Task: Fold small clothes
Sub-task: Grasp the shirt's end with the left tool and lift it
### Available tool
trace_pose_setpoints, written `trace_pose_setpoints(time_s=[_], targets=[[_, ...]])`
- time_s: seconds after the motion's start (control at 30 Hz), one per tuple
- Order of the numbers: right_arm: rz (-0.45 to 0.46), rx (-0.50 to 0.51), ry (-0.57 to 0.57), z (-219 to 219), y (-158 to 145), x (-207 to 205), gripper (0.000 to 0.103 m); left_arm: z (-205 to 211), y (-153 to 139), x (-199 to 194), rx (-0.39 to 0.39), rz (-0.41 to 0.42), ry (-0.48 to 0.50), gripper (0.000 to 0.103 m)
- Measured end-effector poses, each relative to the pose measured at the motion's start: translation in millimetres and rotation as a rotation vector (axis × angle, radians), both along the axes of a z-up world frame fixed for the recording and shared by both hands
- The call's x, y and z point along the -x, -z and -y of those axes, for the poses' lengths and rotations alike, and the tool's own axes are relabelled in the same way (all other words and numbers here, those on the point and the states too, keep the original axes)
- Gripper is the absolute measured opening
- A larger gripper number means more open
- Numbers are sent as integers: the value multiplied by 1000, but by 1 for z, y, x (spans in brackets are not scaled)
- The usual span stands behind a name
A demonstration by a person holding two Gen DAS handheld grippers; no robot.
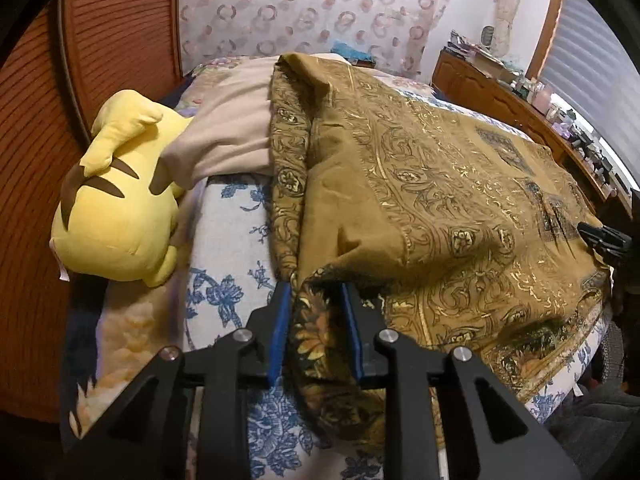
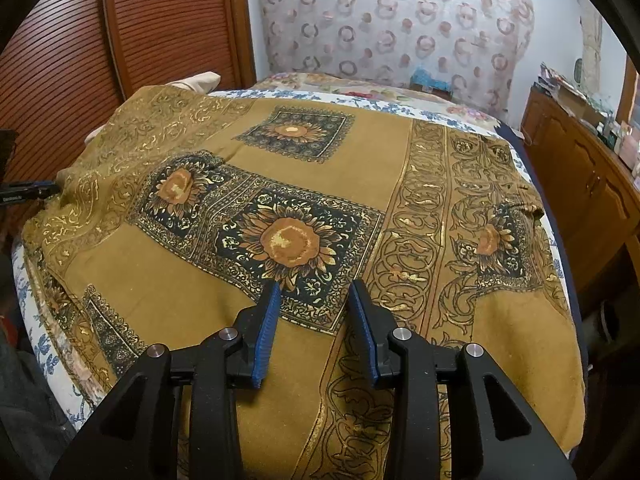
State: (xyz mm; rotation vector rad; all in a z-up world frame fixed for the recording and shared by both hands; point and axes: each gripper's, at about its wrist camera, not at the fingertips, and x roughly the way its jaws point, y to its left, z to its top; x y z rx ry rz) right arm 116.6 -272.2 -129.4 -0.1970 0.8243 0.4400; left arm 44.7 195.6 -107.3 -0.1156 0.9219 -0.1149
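On the bed, far left: yellow plush toy (image 1: 120,208) lies face-down against the slatted wooden door (image 1: 108,52); it is well apart from my work and blocks nothing, though it takes up that edge of the mattress

Beside the plush: beige cloth (image 1: 224,144) is heaped partly over the toy and tucks under the rolled left edge of the ochre patterned cloth (image 1: 420,184); I judge a pull leftward could drag it along

Left tongs: left gripper (image 1: 316,328) has its blue pads either side of the near-left corner of the ochre patterned cloth (image 2: 248,216); fabric fills the gap and hangs down between the fingers, so I read it as clenched on that corner, lifted so the edge can be carried across

Bed sheet: blue-flowered sheet (image 1: 224,280) shows bare under that raised corner; the cloth is already doubled along its left side

Middle: the cloth, the piece I am folding, lies spread over most of the bed, sunflower panels up, with shallow wrinkles at its left

Right tongs: right gripper (image 2: 314,320) hovers just above the near edge, fingers spread and nothing between them; I judge it is placed to take the near-right part so both ends travel together

Far right: wooden cabinet (image 2: 580,184) with clutter on top stands beside the bed, near the cloth's right edge; it leaves little room for a wide sweep on that side
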Motion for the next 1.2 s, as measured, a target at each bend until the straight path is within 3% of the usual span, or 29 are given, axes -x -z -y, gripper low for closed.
trace_pose_setpoints(time_s=[0.2,0.27,0.37,0.47,0.77,1.2], targets=[[0,-1,0,1,0,0,36,3,-1,-5,-17,3,26,23],[1,-1,-1,1,0,0,36,6,-1,-5,-15,10,51,8],[1,-2,0,1,0,1,36,10,-7,0,8,48,63,2],[1,-3,0,1,0,1,36,18,-28,8,64,126,86,2],[0,-7,1,2,0,1,36,72,-102,10,103,339,201,2],[0,2,19,2,-6,2,36,159,-169,-27,132,452,392,2]])
